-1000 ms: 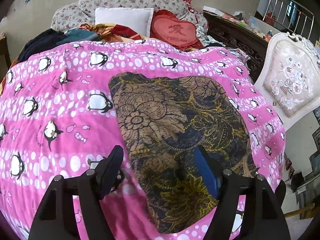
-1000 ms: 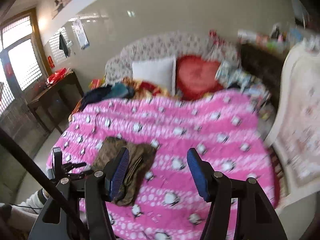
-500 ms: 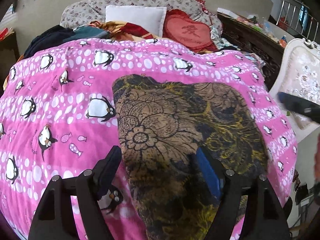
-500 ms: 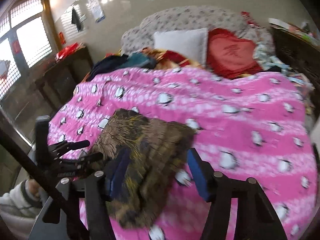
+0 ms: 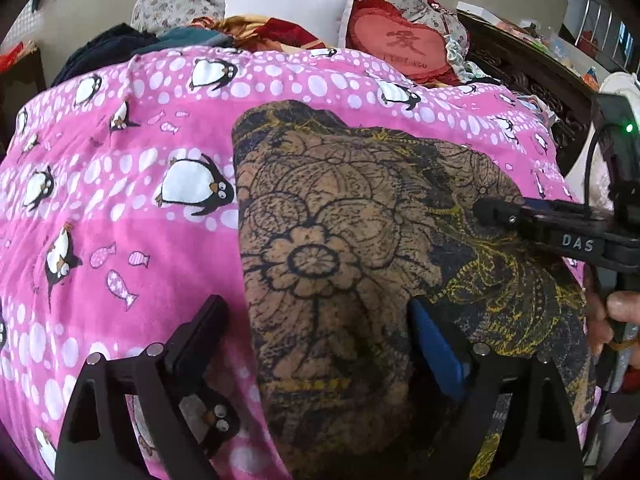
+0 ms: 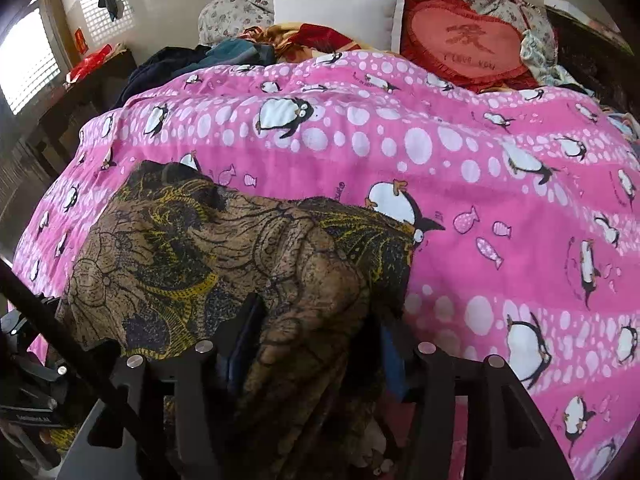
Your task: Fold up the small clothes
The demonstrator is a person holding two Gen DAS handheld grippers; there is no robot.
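A brown, black and yellow flower-patterned garment lies spread on the pink penguin blanket. My left gripper is open just above the garment's near left part, its left finger over the blanket. My right gripper is open with both fingers down at the garment's near right part, cloth bunched between them. The right gripper also shows from the side in the left wrist view, over the garment's right part.
Pillows lie at the bed's head: a white one and a red heart cushion. Dark clothes are piled at the far left. A dark wooden side table stands left of the bed.
Both grippers have moved down and closer to the garment. The right gripper has swung from above the bed onto the garment's right part and now enters the left wrist view.
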